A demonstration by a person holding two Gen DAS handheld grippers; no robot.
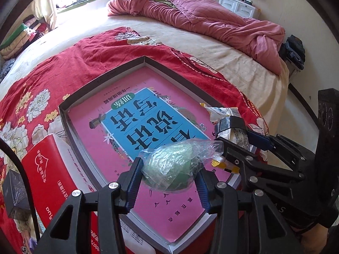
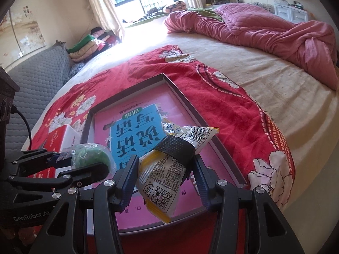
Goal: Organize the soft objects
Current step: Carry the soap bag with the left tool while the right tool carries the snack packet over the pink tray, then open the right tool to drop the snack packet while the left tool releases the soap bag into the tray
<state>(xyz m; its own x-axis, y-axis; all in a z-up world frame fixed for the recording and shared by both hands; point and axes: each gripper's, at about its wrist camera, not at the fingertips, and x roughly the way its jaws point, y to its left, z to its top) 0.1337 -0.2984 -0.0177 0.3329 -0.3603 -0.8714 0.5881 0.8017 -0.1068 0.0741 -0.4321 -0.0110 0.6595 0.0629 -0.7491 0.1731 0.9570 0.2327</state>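
tissue pack: red and white, on the red floral cloth just outside the tray's left wall; untouched, not yet in the tray.
black box: small, dark, far left on the bed, beyond the tissue pack; unclear whether part of the task.
left gripper: clamped on the green soft object, fingers pressing both sides, moderate width; hovers over the tray's near edge, pointing steeply down.
green soft object: round, wrapped in clear crinkled plastic; held above the pink book, not resting on it as far as visible.
tray: shallow, dark-rimmed, on the red floral cloth near the bed's front edge; holds only the pink book with blue title panel; no soft object lying in it yet.
right gripper: closed on the snack packet, fingers squeezing the packet's middle, fairly narrow; over the tray's near right corner, just beside the left gripper.
snack packet: yellow and white, barcode end sticking up, QR end hanging down; black textured band wrapped round its waist; held off the book.
pink quilt: bunched at the bed's far right corner; not involved.
progress: likely early to middle; two soft items picked up and brought over the tray, none released.
left to do: probably lower and release both into the tray, then fetch the tissue pack.
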